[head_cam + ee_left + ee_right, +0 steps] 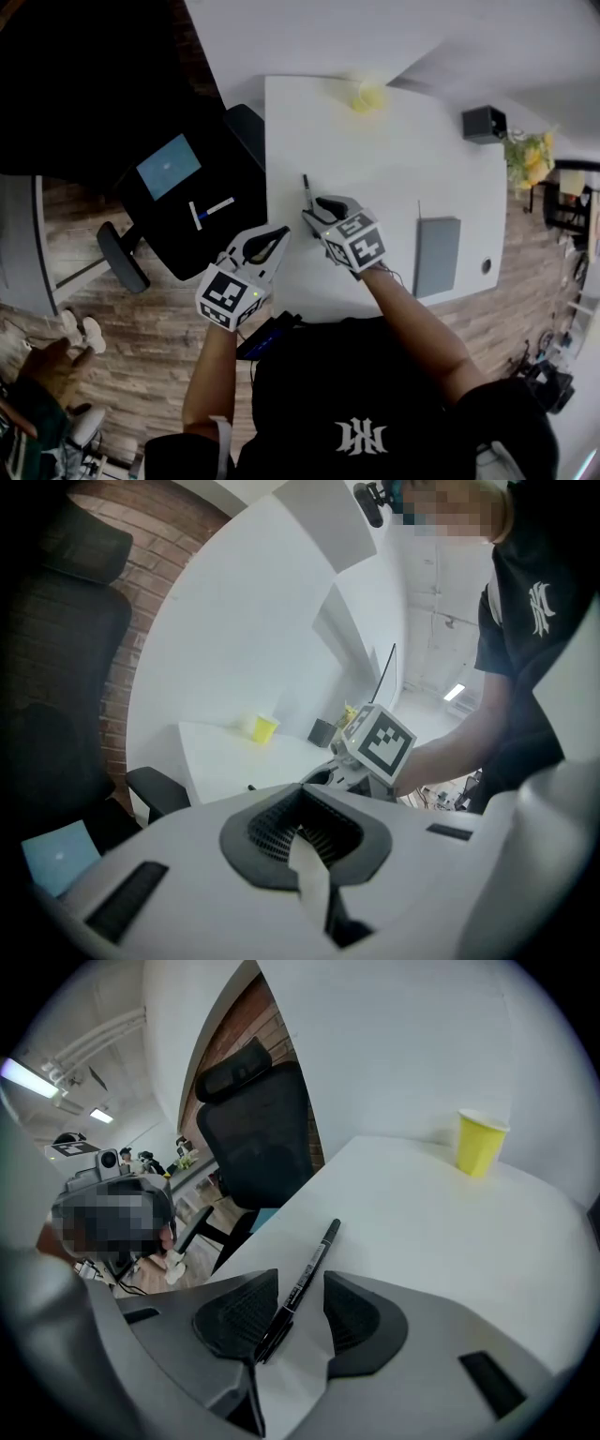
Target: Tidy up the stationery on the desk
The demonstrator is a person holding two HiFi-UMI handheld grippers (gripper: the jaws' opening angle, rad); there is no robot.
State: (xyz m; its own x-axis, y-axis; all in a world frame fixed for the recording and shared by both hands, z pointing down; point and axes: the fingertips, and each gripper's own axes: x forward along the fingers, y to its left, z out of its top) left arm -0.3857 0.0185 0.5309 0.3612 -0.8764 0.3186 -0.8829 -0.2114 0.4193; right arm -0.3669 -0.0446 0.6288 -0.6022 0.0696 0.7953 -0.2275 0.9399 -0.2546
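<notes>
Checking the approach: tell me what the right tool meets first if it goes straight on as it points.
Probably the black pen, lying on the white desk between the open jaws of the right tool; then the desk.

The head camera looked steeply down from above the person onto the white desk point(375, 187), with both arms reaching up the frame. The camera on the left gripper point(279, 234) sat low by the desk's near corner and faced almost level across it. The one on the right gripper point(314, 214) tilted down, very near the desktop — the black marker pen point(305, 1279) lay in its foreground. All three views shared the desk and the yellow cup point(367, 96) at its far side
</notes>
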